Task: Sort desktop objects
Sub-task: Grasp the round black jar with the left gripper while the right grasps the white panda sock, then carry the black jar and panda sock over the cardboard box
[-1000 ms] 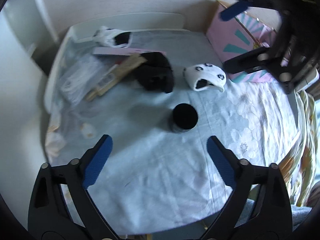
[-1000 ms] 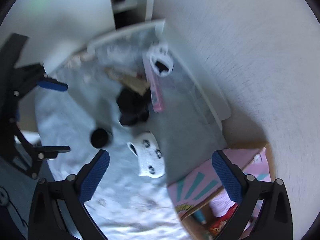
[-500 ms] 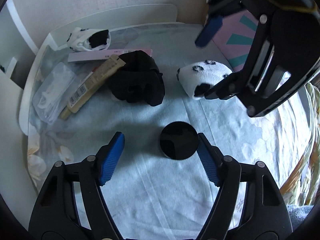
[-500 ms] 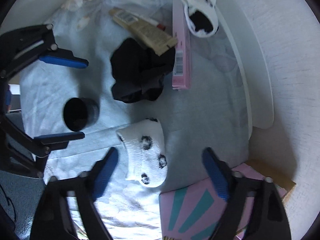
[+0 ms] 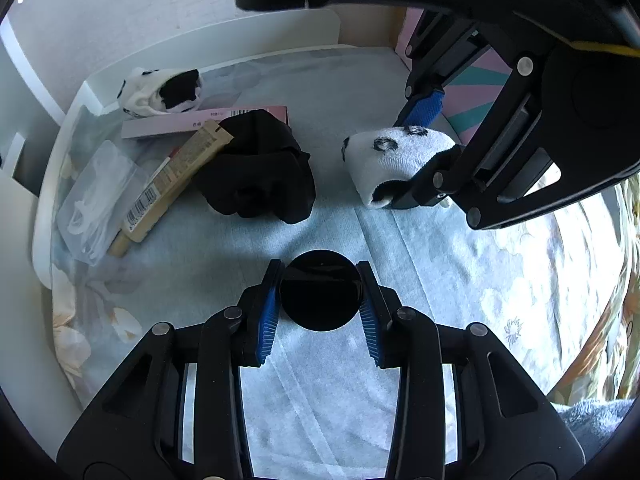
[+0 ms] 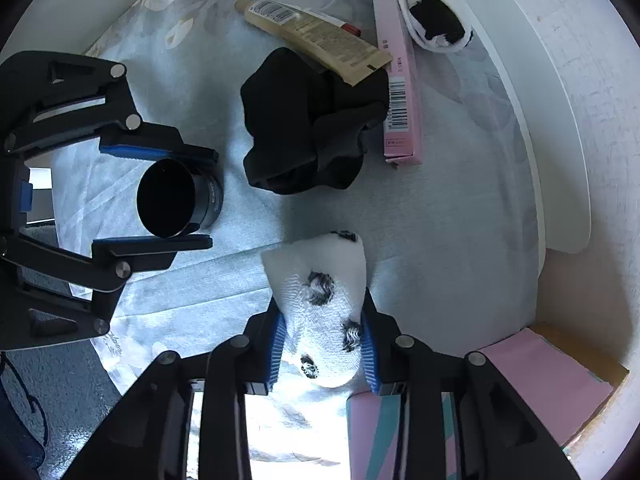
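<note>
Two grippers are at work over my counter [image 5: 208, 256], which is covered by a pale blue floral cloth. My left gripper [image 5: 320, 304] points steeply down at a black round jar [image 5: 320, 290] standing near the front of the cloth; the jar sits between its blue pads, which are closing in and appear to touch the jar's sides. In the right wrist view the same jar [image 6: 176, 199] shows on the left, framed by those two dark fingers.

My right gripper [image 6: 323, 344] points straight down at a white sock with black spots [image 6: 322, 300], which lies to the right of the jar, beside a pink and teal box [image 5: 480, 88]. Its jaws are closing too, and the blue pads press the sock from both sides, bunching the fabric between them.

Farther back, in the middle of the cloth, lies a crumpled black cloth [image 5: 260, 172]. A beige tube with a barcode [image 5: 176, 184] leans against its left side, and a long pink box [image 5: 200, 122] lies just behind both. A second spotted sock [image 5: 162, 92] rests at the far left, touching the pink box's far edge. A clear plastic bag [image 5: 94, 196] lies at the left edge, partly under the tube. A white raised rim [image 5: 224, 40] runs along the far side.
</note>
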The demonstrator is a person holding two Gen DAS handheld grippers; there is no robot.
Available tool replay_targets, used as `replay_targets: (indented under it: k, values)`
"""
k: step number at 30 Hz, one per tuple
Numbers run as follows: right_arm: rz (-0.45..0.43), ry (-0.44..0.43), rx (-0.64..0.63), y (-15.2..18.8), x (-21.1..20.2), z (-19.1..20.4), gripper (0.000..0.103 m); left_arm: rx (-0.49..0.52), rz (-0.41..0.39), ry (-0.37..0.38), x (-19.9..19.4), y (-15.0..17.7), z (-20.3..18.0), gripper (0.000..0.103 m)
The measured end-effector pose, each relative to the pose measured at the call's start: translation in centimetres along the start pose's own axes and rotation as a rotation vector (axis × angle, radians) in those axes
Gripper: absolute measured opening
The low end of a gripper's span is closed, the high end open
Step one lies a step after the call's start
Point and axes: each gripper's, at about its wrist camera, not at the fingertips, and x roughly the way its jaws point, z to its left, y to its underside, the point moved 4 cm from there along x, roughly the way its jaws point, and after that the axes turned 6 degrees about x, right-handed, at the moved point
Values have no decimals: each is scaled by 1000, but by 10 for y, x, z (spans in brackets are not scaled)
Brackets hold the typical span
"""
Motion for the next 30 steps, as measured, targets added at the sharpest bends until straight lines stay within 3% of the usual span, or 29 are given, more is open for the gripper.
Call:
replay_targets:
  k: [6, 14, 19, 20, 25, 30]
  values:
    - [-39, 25, 37, 1, -6, -4, 28, -20, 11, 9, -10, -1, 3, 33]
    - [-105, -20, 157, 12, -30, -8, 28, -49, -8, 0, -52, -15, 11, 33]
    - [-148, -27, 190, 25, -62, -9, 28, -38, -17, -48, -77, -26, 16, 33]
    - [-162, -39, 205, 26, -70, -9, 28, -51, -24, -55, -82, -22, 3, 33]
    - [-261, -78, 252, 30, -116, -7, 28, -129, -65, 14, -98, -40, 10, 33]
    - [-312, -61, 262, 51, -145, 10, 28, -81, -96, -8, -129, -59, 5, 33]
